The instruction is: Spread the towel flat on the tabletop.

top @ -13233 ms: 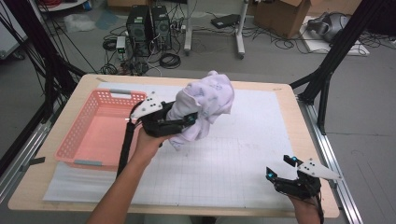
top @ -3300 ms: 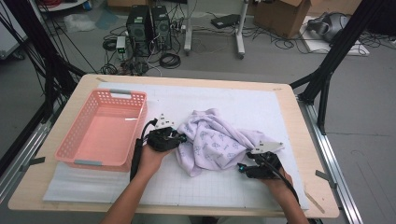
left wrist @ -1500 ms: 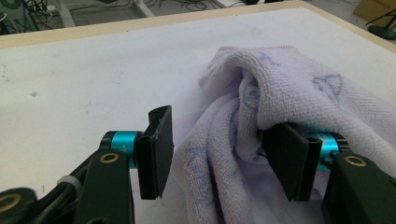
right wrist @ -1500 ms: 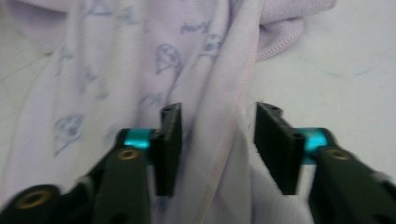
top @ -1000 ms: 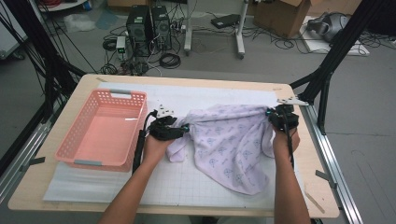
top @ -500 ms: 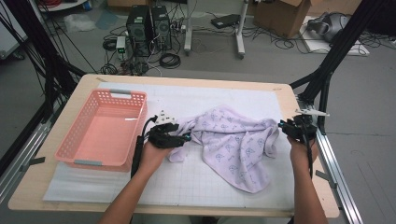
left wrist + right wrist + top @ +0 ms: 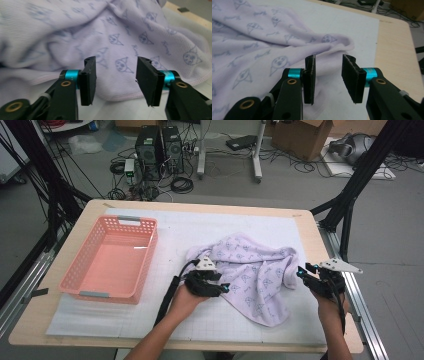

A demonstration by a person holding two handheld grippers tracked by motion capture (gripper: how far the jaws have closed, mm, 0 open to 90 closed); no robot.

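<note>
Two tongs frame the cloth, and I'll run across the worktop (image 7: pixel 45 320) from the left. First comes the pink basket (image 7: pixel 111 260), standing on the white gridded mat (image 7: pixel 200 320) well apart from the cloth. Next, my left tongs (image 7: pixel 223 287) sit low at the cloth's near-left edge; in the left gripper view (image 7: pixel 113 80) the jaws stand apart, having just been closing, with only the cloth's hem beyond them and nothing pinched between the pads, so they are released. The lilac towel (image 7: pixel 255 270), printed with small cat faces, lies rumpled on the mat in the middle of the worktop, bunched along its far edge and trailing a flap toward me. On the right, my right tongs (image 7: pixel 301 272) hover just beside the towel's rolled right edge. In the right gripper view (image 7: pixel 327 78) those jaws have just been opening; they gape with a clear gap, the towel's fold (image 7: pixel 332 45) lying ahead of them, unheld.
</note>
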